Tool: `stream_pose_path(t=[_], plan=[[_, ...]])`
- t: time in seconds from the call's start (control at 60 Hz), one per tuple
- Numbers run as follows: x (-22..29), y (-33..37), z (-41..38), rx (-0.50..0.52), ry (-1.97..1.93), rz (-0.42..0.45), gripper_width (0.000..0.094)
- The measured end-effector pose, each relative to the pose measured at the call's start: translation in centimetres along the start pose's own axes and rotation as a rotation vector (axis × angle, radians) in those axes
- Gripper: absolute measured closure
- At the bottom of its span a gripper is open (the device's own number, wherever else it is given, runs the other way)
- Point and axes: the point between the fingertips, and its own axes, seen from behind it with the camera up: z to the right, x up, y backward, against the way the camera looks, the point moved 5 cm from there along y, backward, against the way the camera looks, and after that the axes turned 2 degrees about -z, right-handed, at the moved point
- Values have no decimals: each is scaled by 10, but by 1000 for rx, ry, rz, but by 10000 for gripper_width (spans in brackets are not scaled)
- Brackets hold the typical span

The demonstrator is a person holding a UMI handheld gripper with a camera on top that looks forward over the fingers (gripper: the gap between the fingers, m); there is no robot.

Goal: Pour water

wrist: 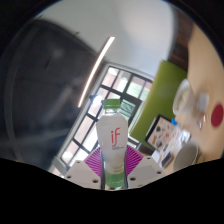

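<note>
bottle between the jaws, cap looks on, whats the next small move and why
Probably set the bottle upright and get its cap off before any pouring. The gripper appears shut on the bottle's lower part, pink pads showing beside it, and the green cap is still on. No cup or other receiver clearly shows ahead, so tipping now would likely achieve nothing.

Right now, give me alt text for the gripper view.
A clear bottle with a green cap and pink "if" label stands upright between the gripper's fingers, apparently gripped by them. Behind it are a grid-paned window, a green panel and a ceiling light strip.
</note>
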Motion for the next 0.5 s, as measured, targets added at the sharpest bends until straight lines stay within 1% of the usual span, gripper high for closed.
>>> stream_pose_path(t=[0.067, 0.117, 0.133, 0.167, 0.183, 0.217, 0.233, 0.25, 0.283, 0.317, 0.35, 0.433, 0.45, 0.467, 0.5], plan=[[34, 12, -19, -16, 356, 19, 687], [64, 20, -14, -51, 588, 53, 687], [73, 31, -6, -32, 668, 66, 687], [94, 23, 14, -100, 779, 88, 689], [99, 38, 18, -118, 843, 87, 685], [111, 42, 33, -155, 939, 84, 687], [120, 47, 51, -155, 991, 80, 685], [127, 37, 56, -188, 1018, 73, 687], [133, 50, 90, -223, 1082, 50, 687], [139, 47, 114, -266, 1110, 15, 686], [155, 38, 147, -302, 1115, -34, 685], [139, 41, 207, -359, 1082, -160, 685], [145, 38, 233, -366, 1081, -179, 685], [140, 38, 222, -380, 1078, -200, 685], [141, 34, 235, -393, 1092, -228, 684]])
